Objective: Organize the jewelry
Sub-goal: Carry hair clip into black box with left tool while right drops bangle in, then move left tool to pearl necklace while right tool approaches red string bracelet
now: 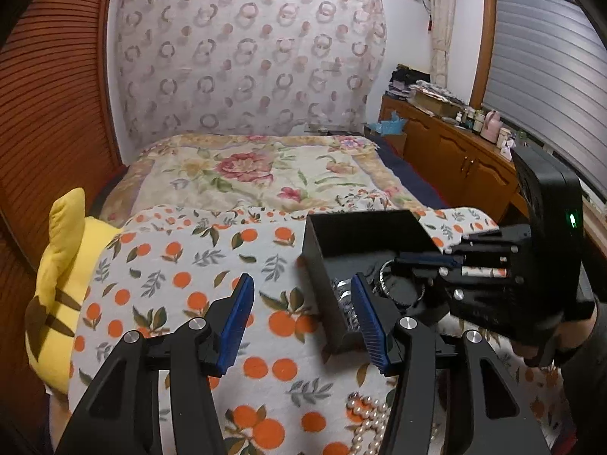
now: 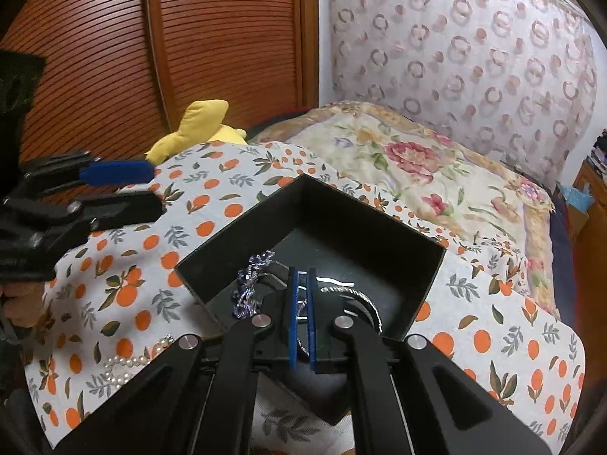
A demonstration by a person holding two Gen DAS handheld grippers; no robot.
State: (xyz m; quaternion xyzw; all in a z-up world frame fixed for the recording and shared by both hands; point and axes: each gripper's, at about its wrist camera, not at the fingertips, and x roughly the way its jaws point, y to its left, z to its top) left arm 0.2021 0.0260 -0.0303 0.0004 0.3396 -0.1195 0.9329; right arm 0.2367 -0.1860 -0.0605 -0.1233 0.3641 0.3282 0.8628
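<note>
Black box (image 2: 364,227) is lying under the right tool (image 2: 302,314), which is pinching a thin ring (image 2: 302,309); left tool (image 1: 299,316) is gaping wide, gripping nothing, pearls (image 1: 366,422) beneath it

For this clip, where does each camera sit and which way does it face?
Left wrist: on the left gripper, open above the orange-print cloth, facing the bed; right gripper reaches into the black box.
Right wrist: on the right gripper, nearly closed on a thin silver piece over the box; left gripper at left.
Shared: box, cloth, pearl necklace, yellow plush.
</note>
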